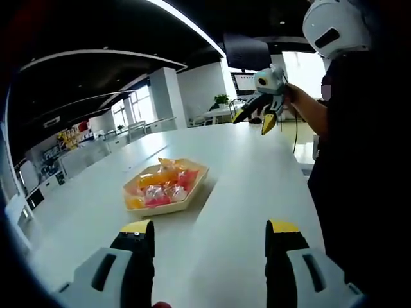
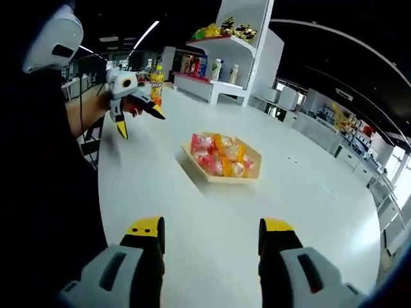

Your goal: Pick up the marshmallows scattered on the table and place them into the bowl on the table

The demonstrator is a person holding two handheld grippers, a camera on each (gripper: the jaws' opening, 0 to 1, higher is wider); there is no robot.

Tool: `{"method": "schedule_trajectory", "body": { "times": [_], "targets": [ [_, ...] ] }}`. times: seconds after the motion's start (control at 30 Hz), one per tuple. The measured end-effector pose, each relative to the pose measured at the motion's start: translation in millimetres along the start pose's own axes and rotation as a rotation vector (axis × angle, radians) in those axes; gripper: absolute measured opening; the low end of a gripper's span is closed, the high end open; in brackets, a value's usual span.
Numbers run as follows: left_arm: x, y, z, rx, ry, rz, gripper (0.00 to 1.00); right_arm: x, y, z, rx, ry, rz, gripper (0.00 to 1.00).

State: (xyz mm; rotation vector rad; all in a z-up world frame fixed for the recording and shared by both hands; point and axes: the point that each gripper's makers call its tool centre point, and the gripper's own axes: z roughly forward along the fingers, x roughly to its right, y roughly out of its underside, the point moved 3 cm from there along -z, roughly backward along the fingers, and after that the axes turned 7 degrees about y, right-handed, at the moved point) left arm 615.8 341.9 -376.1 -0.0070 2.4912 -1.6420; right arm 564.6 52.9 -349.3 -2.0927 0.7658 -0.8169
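Note:
A hexagonal wooden bowl (image 1: 162, 208) sits on the white table (image 1: 244, 173), holding several wrapped pink, orange and yellow marshmallows (image 1: 160, 186). My left gripper (image 1: 210, 231) hovers open and empty just short of the bowl. In the right gripper view the same bowl (image 2: 221, 179) and marshmallows (image 2: 218, 154) lie ahead of my right gripper (image 2: 212, 228), which is open with nothing between its jaws. Each gripper appears in the other's view, held up above the table by a hand, with its jaws apart: the right gripper (image 1: 252, 125) and the left gripper (image 2: 141, 125).
A person in dark clothing (image 2: 45, 192) stands at the table's edge. A yellow bottle (image 2: 157, 83) stands on the table's far end. Behind it is a white shelf (image 2: 225, 45) with bottles and snacks. Desks and a plant (image 1: 221, 99) lie beyond the table.

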Motion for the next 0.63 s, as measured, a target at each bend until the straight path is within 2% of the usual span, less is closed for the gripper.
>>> {"method": "schedule_trajectory", "body": {
  "times": [0.23,0.43,0.63],
  "targets": [
    [1.8,1.2,2.0,-0.005,0.005,-0.001,0.68,-12.0,13.5,7.9,-0.049,-0.043,-0.014,0.58],
    [-0.1,2.6,0.0,-0.009,-0.002,-0.004,0.68,-13.6,12.1,6.3,-0.045,-0.057,-0.027,0.58],
    [0.4,1.9,2.6,-0.005,0.007,-0.002,0.68,-12.0,17.5,6.7,-0.067,-0.060,-0.030,0.58]
  ]
}}
